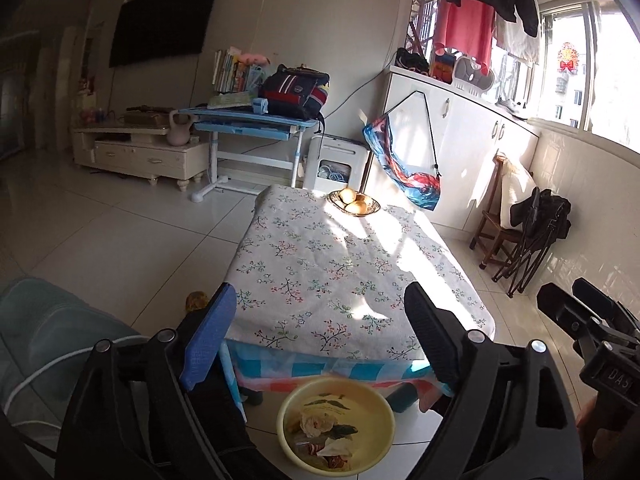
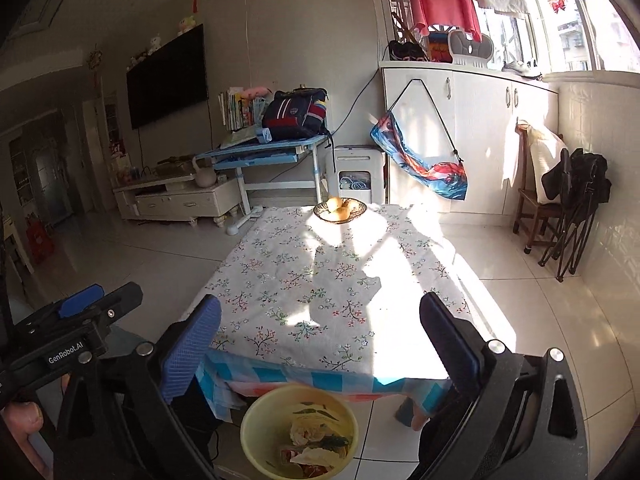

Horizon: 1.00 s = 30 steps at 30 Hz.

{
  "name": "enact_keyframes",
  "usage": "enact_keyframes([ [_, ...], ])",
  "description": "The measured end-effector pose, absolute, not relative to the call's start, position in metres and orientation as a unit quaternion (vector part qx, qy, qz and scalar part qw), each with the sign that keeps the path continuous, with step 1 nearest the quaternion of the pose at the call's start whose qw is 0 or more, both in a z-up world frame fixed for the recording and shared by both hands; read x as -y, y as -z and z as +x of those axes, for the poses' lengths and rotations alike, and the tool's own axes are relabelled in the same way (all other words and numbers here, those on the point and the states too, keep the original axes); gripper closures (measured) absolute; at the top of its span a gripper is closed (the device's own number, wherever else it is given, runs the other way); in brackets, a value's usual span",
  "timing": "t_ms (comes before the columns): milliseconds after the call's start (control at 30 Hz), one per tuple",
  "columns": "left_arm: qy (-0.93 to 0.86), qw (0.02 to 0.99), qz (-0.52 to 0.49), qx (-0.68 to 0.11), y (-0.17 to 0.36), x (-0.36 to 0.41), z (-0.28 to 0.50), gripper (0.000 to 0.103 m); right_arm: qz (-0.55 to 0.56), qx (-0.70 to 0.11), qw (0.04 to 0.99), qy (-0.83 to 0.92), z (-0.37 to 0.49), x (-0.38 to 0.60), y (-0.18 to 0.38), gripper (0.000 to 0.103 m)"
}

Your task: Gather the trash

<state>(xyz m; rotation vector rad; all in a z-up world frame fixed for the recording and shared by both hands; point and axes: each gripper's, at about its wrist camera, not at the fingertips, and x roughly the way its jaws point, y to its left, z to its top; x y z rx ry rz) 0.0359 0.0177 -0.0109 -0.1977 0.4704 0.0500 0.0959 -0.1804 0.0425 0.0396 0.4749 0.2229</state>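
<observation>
Both the left gripper (image 1: 320, 344) and right gripper (image 2: 320, 344) gape wide and empty above the yellow basin (image 1: 384, 420) of trash on the floor just before the table (image 1: 320, 264); a careless swing could tip it.

Worktop (image 1: 320, 264) under floral cloth, fruit bowl (image 1: 354, 202) at 12 o'clock edge. Floor (image 1: 120, 240): yellow basin (image 1: 384, 408) of trash at 6 o'clock.
</observation>
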Motion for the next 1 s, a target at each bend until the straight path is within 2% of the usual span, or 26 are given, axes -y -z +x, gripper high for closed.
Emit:
enact_keyframes([
  [167,-0.029,0.979,-0.075,-0.189,-0.021,-0.004,0.015,0.015,-0.016,-0.168,0.981,-0.096,0.067,0.172,-0.067,0.007],
  [367,-0.038,0.987,-0.038,-0.154,-0.043,0.019,-0.006,0.009,-0.032,-0.119,0.988,-0.089,0.044,0.175,-0.071,0.007],
  [1000,-0.051,0.985,-0.006,-0.163,-0.043,0.036,-0.012,0.007,-0.024,-0.122,0.989,-0.076,0.041,0.180,-0.062,0.007],
])
